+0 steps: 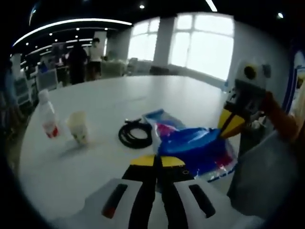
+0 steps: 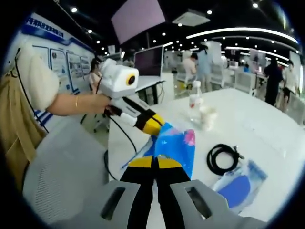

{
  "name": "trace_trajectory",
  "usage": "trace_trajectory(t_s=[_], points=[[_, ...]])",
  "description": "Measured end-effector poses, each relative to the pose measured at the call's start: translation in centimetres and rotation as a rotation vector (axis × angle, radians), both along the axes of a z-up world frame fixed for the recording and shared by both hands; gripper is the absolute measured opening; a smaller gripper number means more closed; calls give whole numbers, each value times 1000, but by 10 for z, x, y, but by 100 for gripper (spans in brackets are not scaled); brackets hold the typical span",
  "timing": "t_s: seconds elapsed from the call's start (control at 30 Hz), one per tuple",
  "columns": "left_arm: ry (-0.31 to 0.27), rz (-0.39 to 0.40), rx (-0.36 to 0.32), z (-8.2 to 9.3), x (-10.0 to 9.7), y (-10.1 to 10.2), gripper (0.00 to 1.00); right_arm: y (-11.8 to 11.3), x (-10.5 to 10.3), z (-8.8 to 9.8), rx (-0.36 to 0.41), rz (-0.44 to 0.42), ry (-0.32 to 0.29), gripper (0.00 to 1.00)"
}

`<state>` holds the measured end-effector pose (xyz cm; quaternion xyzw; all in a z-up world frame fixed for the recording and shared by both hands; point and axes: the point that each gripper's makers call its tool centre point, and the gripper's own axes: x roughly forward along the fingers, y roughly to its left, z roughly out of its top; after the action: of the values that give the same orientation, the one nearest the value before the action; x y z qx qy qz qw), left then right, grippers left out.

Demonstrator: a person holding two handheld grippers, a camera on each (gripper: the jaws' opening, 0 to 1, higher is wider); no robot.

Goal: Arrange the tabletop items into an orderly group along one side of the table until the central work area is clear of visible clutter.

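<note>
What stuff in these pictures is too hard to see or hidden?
- Words on the blue bag: blurred in both views.
- Bottle label and paper cup print: too small and blurred, left gripper view.
- What the left gripper and right gripper tips pinch: each view's own jaws look closed, but the bag folds hide the grip.
- Second clear packet: contents unclear, right gripper view.
- Black cable ends: too small.

Showing no readable text: wall posters (image 2: 59,59), bottle label (image 1: 51,130) and blue bag (image 1: 198,145) blurring past legibility.
</note>
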<state>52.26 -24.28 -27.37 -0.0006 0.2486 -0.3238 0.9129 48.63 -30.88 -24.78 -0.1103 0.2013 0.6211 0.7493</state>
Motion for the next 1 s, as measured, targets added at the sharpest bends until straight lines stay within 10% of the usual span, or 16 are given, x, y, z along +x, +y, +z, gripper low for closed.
trace_trajectory(t_s=[0.4,0.6,1.0], points=[[169,212,-183,3,9,12,0,-5,38,1,59,-247,60,6],[188,300,-140,-2,13,22,0,-22,70,13,136,-457,49,28],[218,454,-333,16,21,16,0,-29,84,14,130,-591,-2,57]])
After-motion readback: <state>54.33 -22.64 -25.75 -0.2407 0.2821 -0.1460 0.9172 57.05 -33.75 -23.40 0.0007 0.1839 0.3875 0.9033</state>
